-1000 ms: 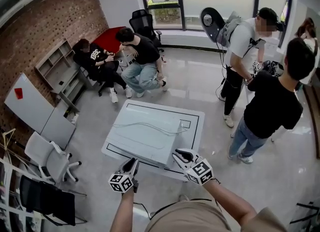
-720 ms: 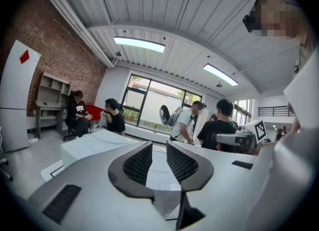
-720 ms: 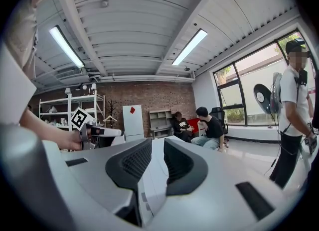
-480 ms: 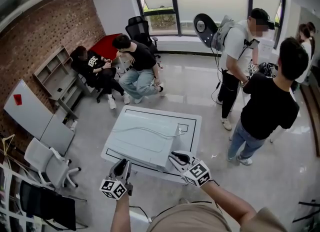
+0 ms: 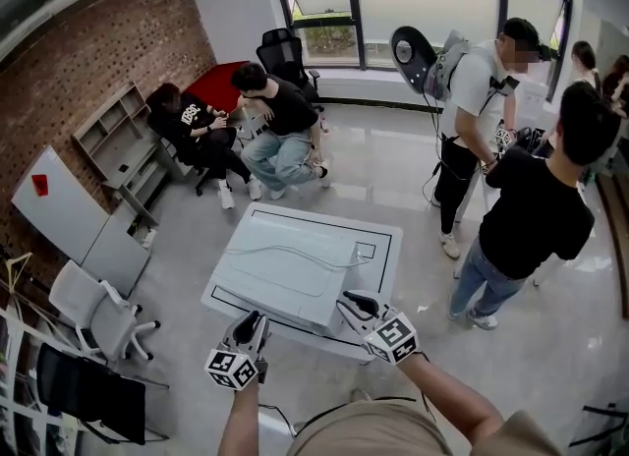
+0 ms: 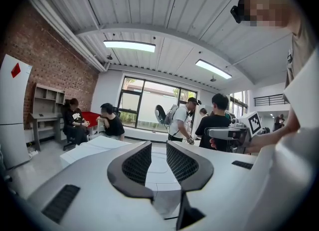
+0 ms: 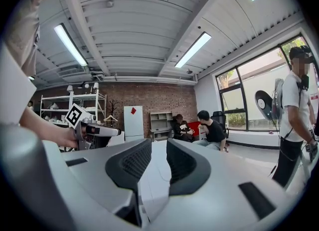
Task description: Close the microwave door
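Note:
The white microwave (image 5: 285, 267) sits on a white table (image 5: 378, 238), seen from above with a cable lying across its top. Its front faces me and the door is hidden from the head view. My left gripper (image 5: 253, 323) hovers at the microwave's near left corner, jaws open with nothing between them (image 6: 158, 150). Close by the near right corner is my right gripper (image 5: 351, 305), also open and empty (image 7: 158, 148). Each gripper shows in the other's view: the right one (image 6: 219, 134) and the left one (image 7: 112, 131).
Two people sit beyond the table (image 5: 265, 120). Two more stand at its right (image 5: 536, 208), one wearing a backpack (image 5: 482, 100). A white office chair (image 5: 93, 307) stands at the left, and a brick wall with shelves (image 5: 113, 140) behind it.
My left gripper has risen a little beside the microwave's near left corner. The right gripper has kept its place. Both jaws look unchanged.

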The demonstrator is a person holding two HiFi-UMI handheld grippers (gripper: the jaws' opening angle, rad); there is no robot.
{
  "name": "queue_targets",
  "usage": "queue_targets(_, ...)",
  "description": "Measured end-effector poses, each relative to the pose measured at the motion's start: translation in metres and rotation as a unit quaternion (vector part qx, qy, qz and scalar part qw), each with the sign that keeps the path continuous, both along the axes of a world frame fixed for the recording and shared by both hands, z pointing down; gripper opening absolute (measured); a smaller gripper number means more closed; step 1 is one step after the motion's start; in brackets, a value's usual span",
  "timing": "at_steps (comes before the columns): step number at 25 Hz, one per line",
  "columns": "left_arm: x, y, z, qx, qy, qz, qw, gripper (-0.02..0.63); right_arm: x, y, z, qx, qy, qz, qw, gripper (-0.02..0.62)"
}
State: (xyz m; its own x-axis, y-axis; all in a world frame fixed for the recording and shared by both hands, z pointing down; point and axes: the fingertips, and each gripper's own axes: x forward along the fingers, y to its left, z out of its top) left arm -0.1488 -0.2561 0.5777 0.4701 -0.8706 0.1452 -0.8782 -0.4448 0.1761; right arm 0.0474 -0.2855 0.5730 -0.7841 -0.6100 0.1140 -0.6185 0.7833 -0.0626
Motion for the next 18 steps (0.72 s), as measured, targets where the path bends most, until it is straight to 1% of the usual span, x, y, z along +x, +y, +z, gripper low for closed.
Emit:
queue_targets(7,0.004,0.001,0.005,-0.007,0.001,0.0,1.0,0.084,0.011,-0.004,0.007,-0.004,0.004,0.005,1.0,0.08)
queue_targets(18,0.0,0.001,0.005,-0.014,0.002,0.001,0.9999,0.084,0.01,-0.011,0.007,-0.007,0.01,0.013,1.0,0.08)
